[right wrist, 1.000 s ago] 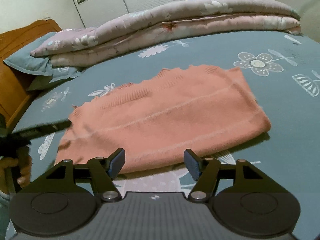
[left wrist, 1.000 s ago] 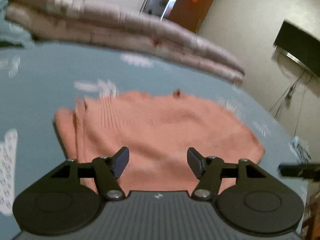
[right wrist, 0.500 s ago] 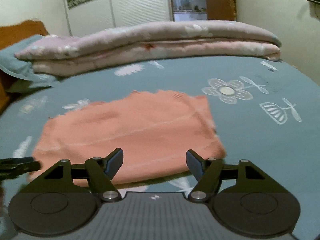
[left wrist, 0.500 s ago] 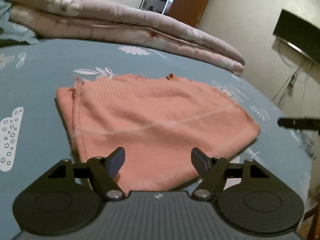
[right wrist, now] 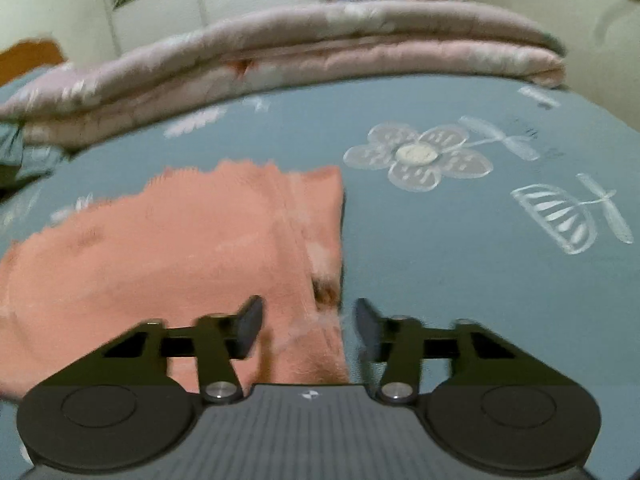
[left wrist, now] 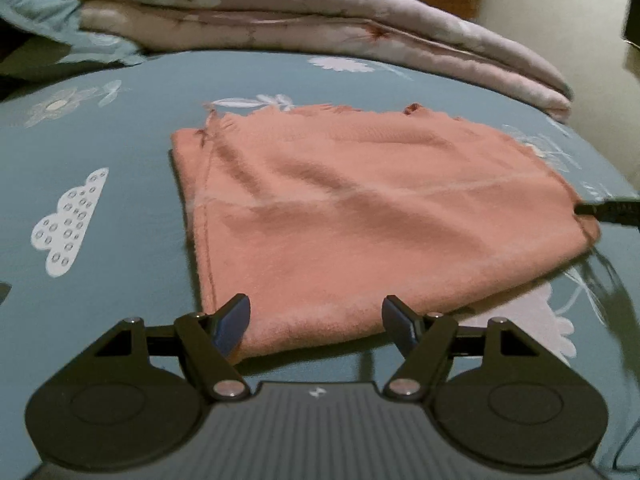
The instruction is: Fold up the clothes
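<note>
The folded pink sweater lies flat on the teal flowered bedsheet, in front of the rolled quilt. The left gripper hangs over its near edge, jaws wide and holding nothing. The right gripper is closing over the sweater's right-hand corner, pads not yet pressing the fabric

The right gripper, fingers closing, straddles the folded pink sweater's right edge.
</note>
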